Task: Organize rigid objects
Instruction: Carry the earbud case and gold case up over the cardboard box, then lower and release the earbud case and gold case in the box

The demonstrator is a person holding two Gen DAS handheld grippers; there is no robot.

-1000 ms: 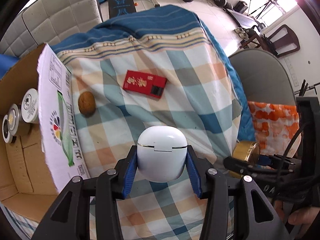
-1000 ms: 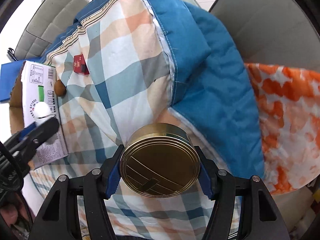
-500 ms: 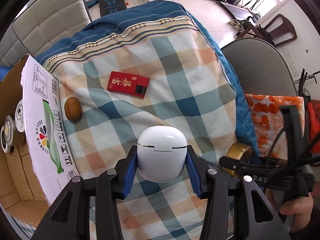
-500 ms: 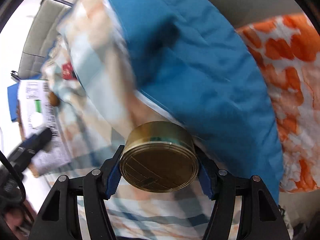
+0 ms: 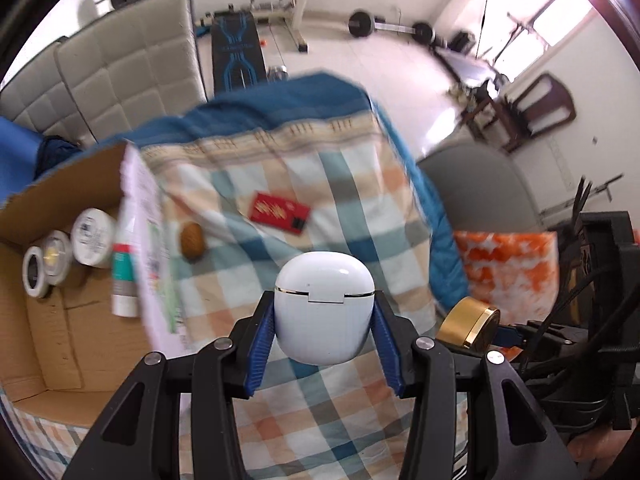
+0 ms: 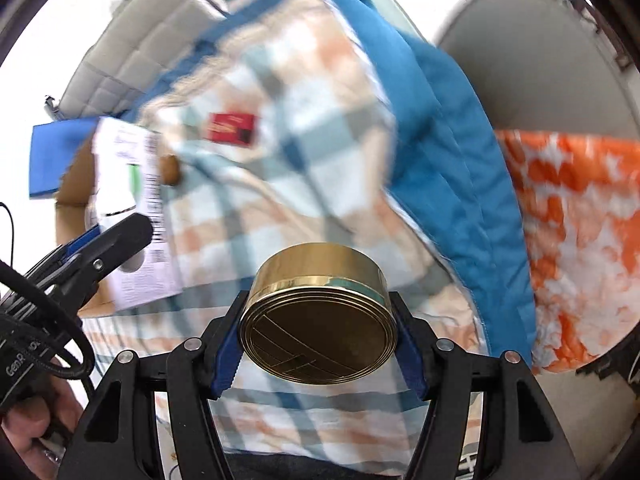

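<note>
My left gripper (image 5: 324, 322) is shut on a white egg-shaped earbud case (image 5: 324, 304) and holds it above the checked blanket (image 5: 280, 184). My right gripper (image 6: 318, 332) is shut on a round gold tin (image 6: 318, 336); the tin also shows in the left wrist view (image 5: 468, 326). A red flat box (image 5: 279, 212) and a brown walnut (image 5: 192, 240) lie on the blanket. They also show in the right wrist view, the box (image 6: 230, 128) and the walnut (image 6: 170, 168). The open cardboard box (image 5: 52, 320) at the left holds round jars (image 5: 93, 232) and a white tube (image 5: 124, 280).
The cardboard box's white printed flap (image 5: 150, 252) stands up between the box and the blanket. A grey chair (image 5: 476, 192) and an orange patterned cloth (image 5: 508, 264) are at the right. A grey padded headboard (image 5: 120, 68) and gym equipment (image 5: 240, 48) stand behind.
Both grippers have tilted up and moved left, keeping their loads. The left wrist view now takes in more of the cardboard box's inside and the room. The right wrist view swung back over the blanket.
</note>
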